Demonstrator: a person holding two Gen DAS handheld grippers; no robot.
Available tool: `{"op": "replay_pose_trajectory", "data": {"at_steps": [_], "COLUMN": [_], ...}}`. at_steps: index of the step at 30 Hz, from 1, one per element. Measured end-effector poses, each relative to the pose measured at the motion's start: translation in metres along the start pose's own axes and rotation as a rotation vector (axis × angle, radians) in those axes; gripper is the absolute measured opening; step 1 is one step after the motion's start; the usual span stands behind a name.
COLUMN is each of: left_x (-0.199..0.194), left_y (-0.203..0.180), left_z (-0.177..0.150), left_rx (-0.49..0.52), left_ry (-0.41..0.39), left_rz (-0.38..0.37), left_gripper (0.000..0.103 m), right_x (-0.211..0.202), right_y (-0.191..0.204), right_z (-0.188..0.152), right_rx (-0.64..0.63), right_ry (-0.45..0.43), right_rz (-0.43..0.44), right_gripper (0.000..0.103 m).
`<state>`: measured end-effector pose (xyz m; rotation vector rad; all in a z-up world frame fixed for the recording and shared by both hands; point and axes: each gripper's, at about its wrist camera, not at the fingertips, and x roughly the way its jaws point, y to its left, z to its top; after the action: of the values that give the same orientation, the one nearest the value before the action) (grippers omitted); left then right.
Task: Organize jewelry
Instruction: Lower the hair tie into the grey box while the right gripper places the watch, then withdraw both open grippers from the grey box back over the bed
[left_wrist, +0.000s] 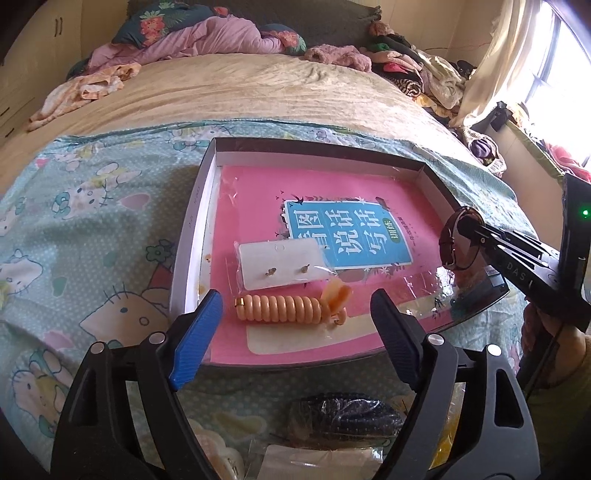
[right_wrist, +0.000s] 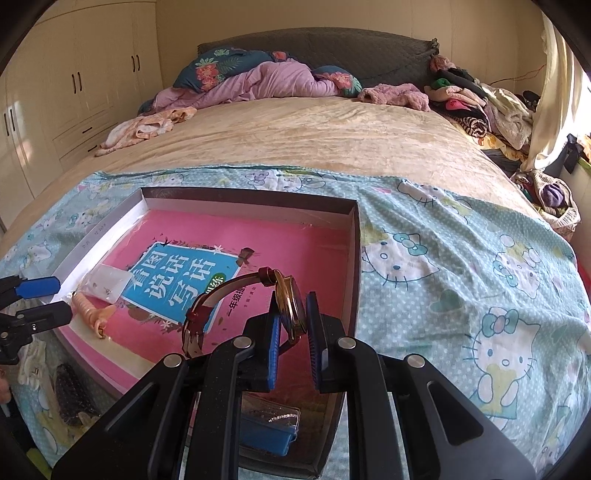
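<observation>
One view only: right tongs (right_wrist: 291, 325) clamp watch (right_wrist: 291, 306) edgewise.

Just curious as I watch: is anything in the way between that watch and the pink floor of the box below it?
Nothing visible. The right hand-held gripper holds the watch over bare pink lining of the box; the earring card and orange coil lie off to the side.

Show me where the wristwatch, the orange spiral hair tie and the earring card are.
wristwatch (right_wrist: 293, 308), right wrist view, on the case edge.
orange spiral hair tie (left_wrist: 280, 308), left wrist view, on the coils.
earring card (left_wrist: 280, 264), left wrist view, on the white card.
</observation>
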<state>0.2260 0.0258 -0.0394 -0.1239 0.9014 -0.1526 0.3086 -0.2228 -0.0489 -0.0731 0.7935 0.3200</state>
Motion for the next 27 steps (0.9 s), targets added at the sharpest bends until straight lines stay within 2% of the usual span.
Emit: {"op": "replay_pose_trajectory", "data": {"at_steps": [10,12,17,22,24,25,27], "left_x": [-0.011,-0.012,-0.016,-0.022,-0.024,-0.026,-0.029], "left_y": [0.002,0.002,0.003,0.004,0.004,0.004,0.004], "left_z": [-0.003,-0.004,-0.005,-0.006,-0.006,-0.006,-0.007], "left_rx": [-0.019,-0.022,-0.029,-0.036,-0.039,-0.039,-0.041], "left_ry": [-0.017,-0.019,-0.026,-0.036,-0.038,-0.04,-0.045], "left_rz": [-0.004,-0.005,-0.005,-0.005,-0.005,-0.008,-0.007], "left_gripper": [0.079,0.079,0.079,0.079,0.081,0.082,0.082], "right_x": [0.005,0.004,-0.002,-0.013,-0.02,-0.025,-0.035], "right_y": [0.001,0.0,-0.003,-0.004,-0.005,-0.005,-0.005], "right_z": [-0.004,-0.005,-0.005,-0.004,-0.004,-0.004,-0.005], "right_rx": [0.005,0.009,0.015,0.017,0.031,0.038,0.044], "right_ry": [0.032,0.033,0.017,-0.012,-0.026,-0.039,-0.063], "right_rz": [-0.004,-0.006,-0.006,-0.006,0.001,0.005,0.005], "right_gripper": [0.013,0.019,0.022,0.033,0.048,0.051,0.065]}}
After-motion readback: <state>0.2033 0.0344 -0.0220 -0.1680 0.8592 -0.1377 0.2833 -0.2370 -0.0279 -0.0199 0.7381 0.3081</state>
